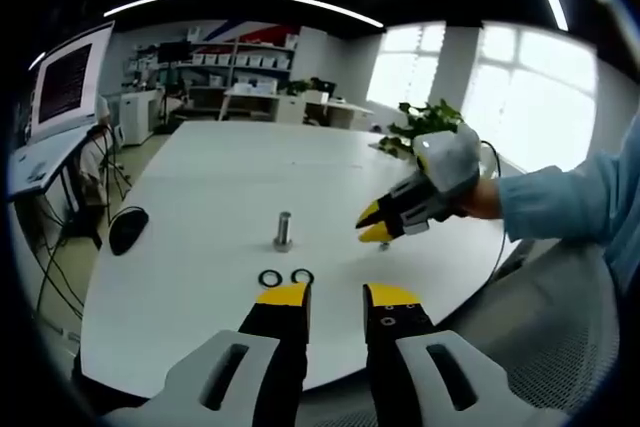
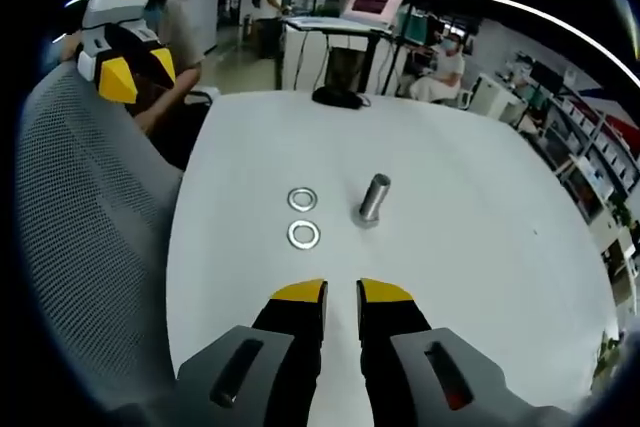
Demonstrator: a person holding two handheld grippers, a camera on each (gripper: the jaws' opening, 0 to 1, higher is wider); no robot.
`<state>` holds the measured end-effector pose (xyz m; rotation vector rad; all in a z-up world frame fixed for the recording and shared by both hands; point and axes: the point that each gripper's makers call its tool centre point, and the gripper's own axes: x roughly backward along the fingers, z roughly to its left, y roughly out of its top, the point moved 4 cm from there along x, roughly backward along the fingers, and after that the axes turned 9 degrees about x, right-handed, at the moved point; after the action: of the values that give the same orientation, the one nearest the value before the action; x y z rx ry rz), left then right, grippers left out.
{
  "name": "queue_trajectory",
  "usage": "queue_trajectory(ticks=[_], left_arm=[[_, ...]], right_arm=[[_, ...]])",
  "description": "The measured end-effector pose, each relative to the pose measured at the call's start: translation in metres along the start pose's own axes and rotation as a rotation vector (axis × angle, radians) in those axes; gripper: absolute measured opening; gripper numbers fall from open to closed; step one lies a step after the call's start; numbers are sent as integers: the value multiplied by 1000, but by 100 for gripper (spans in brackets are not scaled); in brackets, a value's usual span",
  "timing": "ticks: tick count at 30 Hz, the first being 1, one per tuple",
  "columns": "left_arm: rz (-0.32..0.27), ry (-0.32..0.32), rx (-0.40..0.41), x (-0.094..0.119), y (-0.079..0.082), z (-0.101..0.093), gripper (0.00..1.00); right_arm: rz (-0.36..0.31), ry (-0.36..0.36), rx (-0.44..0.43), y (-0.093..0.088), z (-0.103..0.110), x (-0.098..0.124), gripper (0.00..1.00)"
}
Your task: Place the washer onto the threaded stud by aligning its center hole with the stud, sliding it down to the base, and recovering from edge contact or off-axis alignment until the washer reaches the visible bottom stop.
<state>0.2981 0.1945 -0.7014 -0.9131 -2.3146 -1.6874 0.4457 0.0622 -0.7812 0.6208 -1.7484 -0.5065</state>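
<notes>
On the far left of my left gripper view a dark computer mouse (image 1: 128, 228) lies on the white bench (image 1: 220, 177), well apart from the work. Right of it, near the bench's middle, the threaded stud (image 1: 284, 230) stands upright on its small base. Nearer to me and just in front of the stud, two washers (image 1: 286, 277) lie flat side by side, close together and clear of the stud. My left tool (image 1: 335, 297) hovers just short of them, its yellow-tipped jaws set a moderate gap apart with nothing between them and touching nothing. Further right, my right tool (image 1: 375, 224) comes in from my sleeve side, hanging above the bench beside the stud; from here its yellow tips look close together, and it carries nothing.

In my right gripper view, my left tool (image 2: 125, 75) shows at upper left, off the bench edge over a grey mesh chair back (image 2: 90, 217). Moving right, the two washers (image 2: 303, 217) lie flat on the bench (image 2: 480, 247), one beyond the other, near each other. Just right of them the stud (image 2: 373, 197) stands, tilted a little by the lens, no washer on it. My right tool (image 2: 341, 292) sits below, jaws slightly parted, empty, short of the nearer washer.
</notes>
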Motion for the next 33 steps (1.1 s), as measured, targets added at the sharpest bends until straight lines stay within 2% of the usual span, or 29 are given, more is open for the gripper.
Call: queue_trajectory(ticks=[2,6,10,13,16,18,25,30,32,33], left_arm=[[0,0,0,0,0,1,18],[-11,-3,13,2,1,2,18],[-15,-8,12,2,2,1,18],[-49,26,29,3,6,8,18],[-28,20,22,2,3,8,19],[-53,17,29,4,6,8,19],[-48,11,28,3,6,8,18],[-37,4,19,2,5,7,16],[-21,7,21,2,3,8,16],[-35,7,24,2,5,8,17]], right_arm=[[26,19,16,0,5,-9,14],[31,56,-1,5,15,-24,14],[59,83,32,9,22,-35,14],[66,102,25,13,23,-45,15],[89,100,42,14,22,-50,15],[99,95,38,15,18,-54,15],[145,75,51,13,15,-67,14],[123,70,29,19,12,-74,14],[115,74,31,21,13,-75,10],[114,76,33,21,12,-75,8]])
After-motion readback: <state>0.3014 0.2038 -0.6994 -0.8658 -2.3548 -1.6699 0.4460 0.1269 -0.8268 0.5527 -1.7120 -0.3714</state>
